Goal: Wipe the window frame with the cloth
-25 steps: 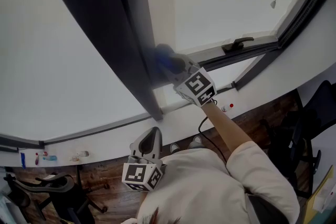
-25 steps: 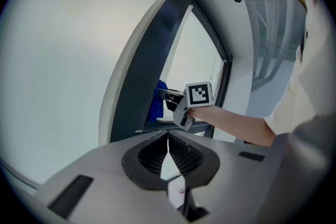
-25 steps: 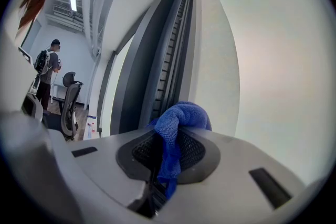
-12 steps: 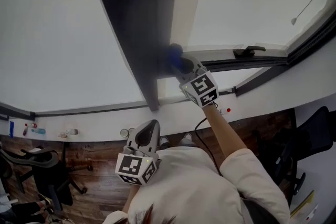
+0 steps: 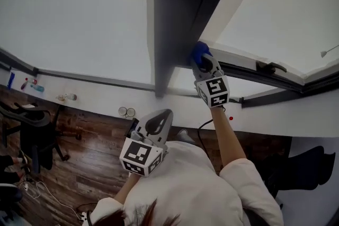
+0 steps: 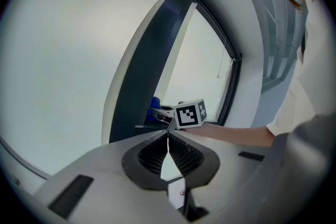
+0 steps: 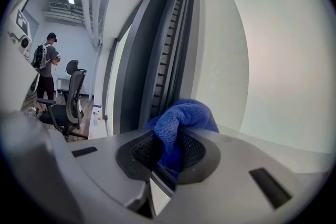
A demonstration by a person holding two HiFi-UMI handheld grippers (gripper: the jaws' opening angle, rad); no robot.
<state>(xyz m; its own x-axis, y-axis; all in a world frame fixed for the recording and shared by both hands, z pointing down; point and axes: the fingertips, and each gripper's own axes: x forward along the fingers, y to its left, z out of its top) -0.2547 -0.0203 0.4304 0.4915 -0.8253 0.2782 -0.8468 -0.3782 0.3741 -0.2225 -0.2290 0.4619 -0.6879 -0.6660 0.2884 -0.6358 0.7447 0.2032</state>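
My right gripper (image 5: 201, 61) is shut on a blue cloth (image 5: 198, 51) and holds it against the dark upright post of the window frame (image 5: 177, 13), low down where the post meets the lower rail. In the right gripper view the blue cloth (image 7: 178, 123) bulges out between the jaws against the ribbed dark frame channel (image 7: 168, 55). My left gripper (image 5: 157, 123) hangs lower, near the person's chest, shut with nothing in it. The left gripper view shows the closed jaws (image 6: 168, 136) pointing at the dark post (image 6: 152, 60) and the right gripper's marker cube (image 6: 190, 113).
A window handle (image 5: 270, 67) sits on the lower rail to the right. A white sill (image 5: 95, 93) runs below the glass with small items (image 5: 126, 111) on it. An office chair (image 5: 32, 129) stands on the wooden floor. Another person (image 7: 46, 68) stands far back in the room.
The head view has swung so the post now stands upright at centre. My right gripper with the cloth stays pressed at the post's foot. The left gripper remains low and shut.
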